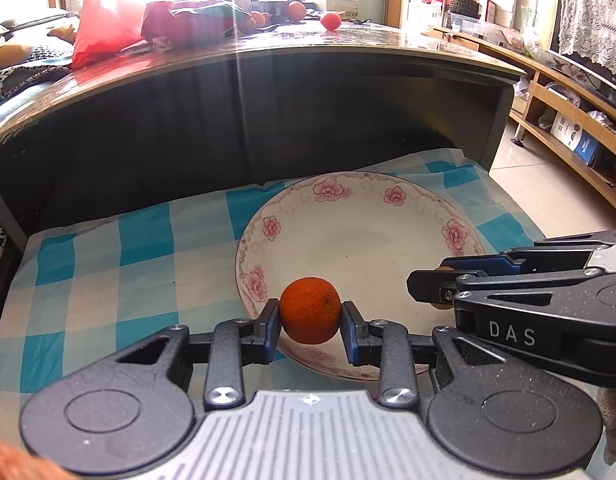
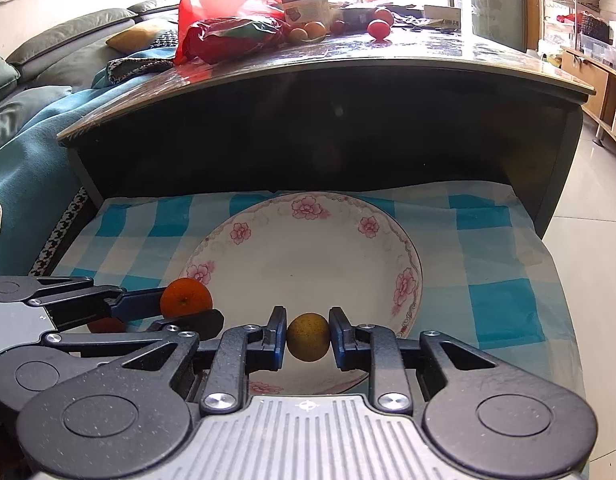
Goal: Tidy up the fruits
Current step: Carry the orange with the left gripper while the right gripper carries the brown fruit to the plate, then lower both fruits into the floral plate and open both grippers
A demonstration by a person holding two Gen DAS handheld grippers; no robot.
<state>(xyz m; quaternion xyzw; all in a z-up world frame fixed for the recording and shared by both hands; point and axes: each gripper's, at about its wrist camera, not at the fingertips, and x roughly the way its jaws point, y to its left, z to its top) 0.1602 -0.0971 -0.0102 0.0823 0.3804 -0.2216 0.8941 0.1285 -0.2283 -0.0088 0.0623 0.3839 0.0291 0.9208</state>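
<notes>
My left gripper [image 1: 310,322] is shut on an orange mandarin [image 1: 310,310] and holds it over the near left rim of a white plate with pink flowers [image 1: 360,208]. My right gripper [image 2: 308,338] is shut on a small yellow-brown fruit [image 2: 308,337] over the plate's [image 2: 308,216] near edge. In the right wrist view the left gripper [image 2: 179,312] shows at the left with the mandarin [image 2: 185,298]. In the left wrist view the right gripper [image 1: 436,284] enters from the right; its fruit is mostly hidden there.
The plate lies on a blue-and-white checked cloth [image 1: 107,264] on a low shelf under a dark tabletop [image 1: 267,56]. On that tabletop are a red bag [image 2: 223,28], several fruits [image 2: 378,28] and a box. A sofa [image 2: 35,92] stands left, wooden shelving [image 1: 568,112] right.
</notes>
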